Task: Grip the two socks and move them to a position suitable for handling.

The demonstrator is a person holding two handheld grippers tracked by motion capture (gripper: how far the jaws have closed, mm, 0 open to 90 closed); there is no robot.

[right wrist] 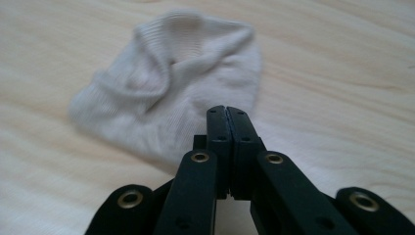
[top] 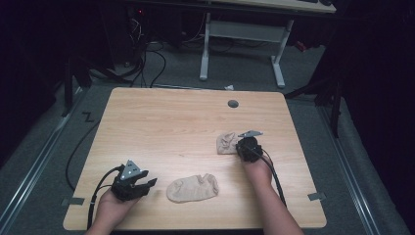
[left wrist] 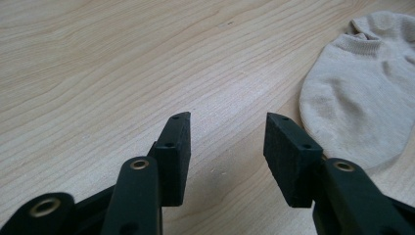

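The wooden worktop (top: 161, 122) is the largest thing, pale and grained, with a small grey round cap (top: 233, 104) set into it toward 12 o'clock.

Next come two beige socks. The flat sock (top: 193, 188) lies toward 6 o'clock, just right of centre along the near edge, stretched out with its opening toward 3 o'clock. In the left gripper view the same sock (left wrist: 359, 93) lies at 2 o'clock from the jaws, close beside the right-hand jaw but apart from it. The crumpled sock (top: 226, 143) sits toward 4 o'clock from the worktop's centre, bunched into a small mound; in the right gripper view it (right wrist: 166, 83) lies just ahead of the jaw tips toward 11 o'clock, its ribbed cuff folded over on top.

The left claw (top: 148, 185) rests low over the worktop at about 7 o'clock, held in the person's left hand (top: 111, 208). Its jaws stand well apart, with nothing but bare wood between them.

The right claw (top: 239, 147) is at the crumpled sock's 3 o'clock edge. Its jaws are pressed fully together, tip to tip, and no cloth can be seen caught between them, though the tips overlap the sock's near edge.
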